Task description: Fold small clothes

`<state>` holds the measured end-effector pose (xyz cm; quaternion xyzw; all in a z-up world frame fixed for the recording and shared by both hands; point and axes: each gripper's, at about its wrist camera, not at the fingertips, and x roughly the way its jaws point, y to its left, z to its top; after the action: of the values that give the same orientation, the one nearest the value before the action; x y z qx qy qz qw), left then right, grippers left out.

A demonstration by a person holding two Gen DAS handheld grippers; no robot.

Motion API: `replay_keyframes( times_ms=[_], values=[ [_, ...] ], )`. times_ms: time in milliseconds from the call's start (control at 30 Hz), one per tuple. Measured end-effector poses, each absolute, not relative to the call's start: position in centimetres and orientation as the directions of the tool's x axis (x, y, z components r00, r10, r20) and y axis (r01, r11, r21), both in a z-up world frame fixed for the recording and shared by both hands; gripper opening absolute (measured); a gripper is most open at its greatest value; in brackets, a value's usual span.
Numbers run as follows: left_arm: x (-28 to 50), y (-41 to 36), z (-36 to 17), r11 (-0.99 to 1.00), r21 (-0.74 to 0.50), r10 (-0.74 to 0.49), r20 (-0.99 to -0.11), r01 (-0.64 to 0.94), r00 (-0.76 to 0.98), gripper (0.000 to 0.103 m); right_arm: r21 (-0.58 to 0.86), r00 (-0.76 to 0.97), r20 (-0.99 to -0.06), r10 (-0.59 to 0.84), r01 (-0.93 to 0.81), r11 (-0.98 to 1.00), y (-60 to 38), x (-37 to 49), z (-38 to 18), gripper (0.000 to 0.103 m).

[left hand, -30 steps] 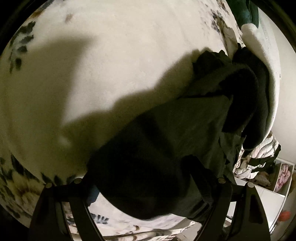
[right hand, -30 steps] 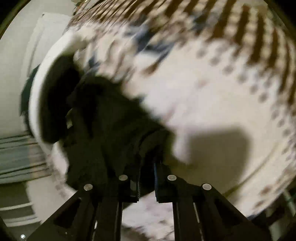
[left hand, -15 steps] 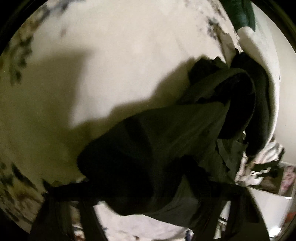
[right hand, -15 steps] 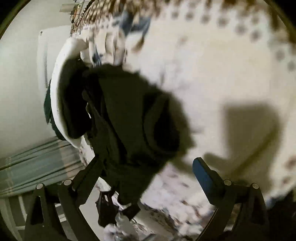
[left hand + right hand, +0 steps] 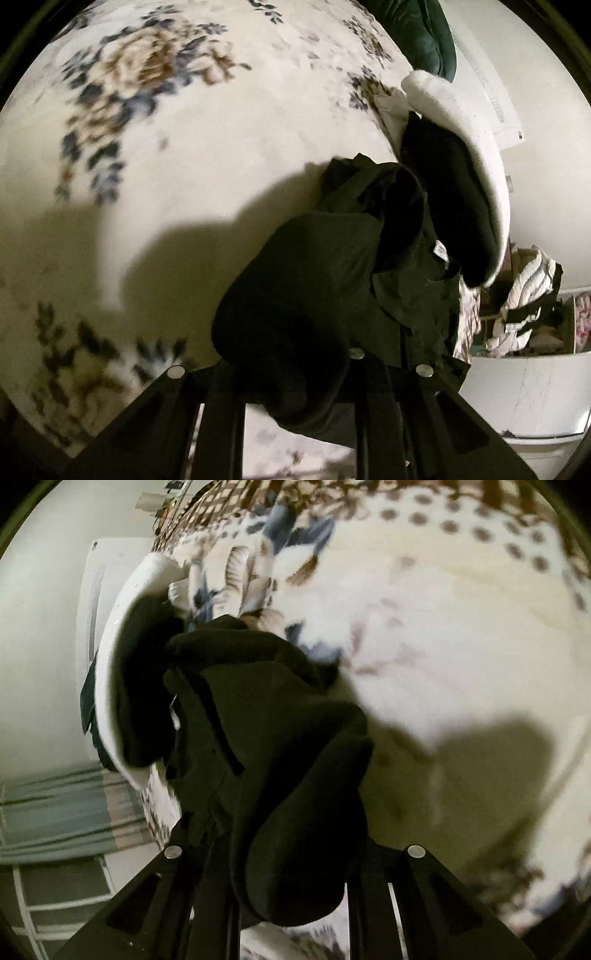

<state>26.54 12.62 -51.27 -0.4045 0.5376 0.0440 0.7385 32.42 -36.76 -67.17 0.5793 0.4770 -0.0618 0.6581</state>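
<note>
A dark green-black garment point(image 5: 332, 280) lies bunched on a cream floral blanket point(image 5: 184, 147). My left gripper point(image 5: 295, 398) has the garment's near fold bulging between its fingers, so it looks shut on the cloth. In the right wrist view the same garment point(image 5: 266, 738) hangs in a thick roll between the fingers of my right gripper point(image 5: 291, 886), which looks shut on it. Both sets of fingertips are hidden by the fabric.
A white-rimmed basket point(image 5: 476, 173) holding dark clothes sits past the garment, also in the right wrist view point(image 5: 122, 627). A dark green cushion point(image 5: 417, 33) lies beyond. Shelves with piled laundry point(image 5: 524, 306) stand right. A striped curtain point(image 5: 55, 812) hangs left.
Both grippers have closed in on the garment and lifted its near edge. The right gripper, open half a second ago, now has the fold between its fingers. Both views have shifted over the blanket.
</note>
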Motion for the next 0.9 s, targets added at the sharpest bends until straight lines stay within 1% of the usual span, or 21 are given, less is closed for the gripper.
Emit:
replay_keyframes(
  times_ms=[133,200,267,300,333,400,433,467,500,567,600,667,700,733,867,900],
  values=[
    [23.2,12.2,-51.6,0.687,-0.512,-0.362,-0.856,-0.516,0.368,0.014,0.675,0.465,-0.723,0.511,0.635,0.377,-36.9,27.9,-66.2,0.014],
    [21.5,12.1,-52.7,0.692,-0.500,-0.382,-0.866,-0.521,0.324,0.014,0.654,0.428,-0.737,0.522,0.644,0.396,-37.3,25.1,-66.7,0.014],
    [20.3,12.0,-53.9,0.696,-0.486,-0.395,-0.874,-0.528,0.283,0.022,0.634,0.393,-0.751,0.531,0.656,0.410,-37.7,23.3,-67.9,0.014],
    [20.0,12.0,-54.8,0.703,-0.463,-0.393,-0.885,-0.539,0.248,0.025,0.620,0.366,-0.754,0.546,0.673,0.404,-38.1,22.9,-68.9,0.017],
    [19.8,12.2,-55.2,0.709,-0.440,-0.385,-0.896,-0.551,0.220,0.032,0.602,0.336,-0.758,0.560,0.690,0.401,-38.5,22.2,-70.1,0.018],
    [19.0,12.9,-55.7,0.699,-0.411,-0.389,-0.905,-0.585,0.172,0.035,0.561,0.266,-0.775,0.573,0.708,0.429,-39.0,22.1,-71.0,0.035],
    [18.7,13.3,-55.3,0.687,-0.414,-0.393,-0.903,-0.596,0.174,0.038,0.535,0.232,-0.795,0.561,0.703,0.468,-39.3,22.0,-70.8,0.039],
    [18.3,14.0,-54.3,0.681,-0.414,-0.387,-0.904,-0.604,0.183,0.043,0.516,0.220,-0.817,0.534,0.691,0.505,-39.8,21.8,-69.9,0.047],
    [18.1,14.4,-53.4,0.677,-0.417,-0.384,-0.903,-0.607,0.192,0.046,0.508,0.221,-0.830,0.512,0.678,0.531,-40.2,21.7,-69.0,0.052],
    [18.2,15.0,-51.6,0.662,-0.443,-0.393,-0.892,-0.604,0.223,0.066,0.503,0.234,-0.846,0.478,0.646,0.574,-41.0,21.5,-66.2,0.054],
    [18.6,15.1,-50.3,0.652,-0.460,-0.397,-0.884,-0.603,0.246,0.068,0.510,0.247,-0.847,0.471,0.628,0.587,-41.2,21.7,-64.7,0.055],
    [19.3,14.5,-49.4,0.640,-0.502,-0.428,-0.861,-0.582,0.273,0.069,0.532,0.270,-0.838,0.474,0.597,0.600,-41.1,23.4,-62.5,0.057],
    [20.8,13.5,-49.0,0.636,-0.528,-0.458,-0.845,-0.563,0.275,0.069,0.545,0.278,-0.831,0.481,0.581,0.604,-40.8,24.8,-61.8,0.062],
    [21.4,13.1,-49.0,0.627,-0.551,-0.481,-0.830,-0.551,0.282,0.069,0.568,0.289,-0.816,0.501,0.566,0.597,-40.3,26.4,-61.1,0.064],
    [26.0,9.2,-49.8,0.612,-0.613,-0.560,-0.782,-0.500,0.273,0.069,0.621,0.310,-0.762,0.568,0.598,0.507,-39.1,30.4,-62.2,0.064],
    [27.2,8.1,-50.4,0.632,-0.604,-0.562,-0.789,-0.486,0.249,0.069,0.617,0.311,-0.763,0.567,0.613,0.494,-38.7,31.6,-62.7,0.064]
  ],
)
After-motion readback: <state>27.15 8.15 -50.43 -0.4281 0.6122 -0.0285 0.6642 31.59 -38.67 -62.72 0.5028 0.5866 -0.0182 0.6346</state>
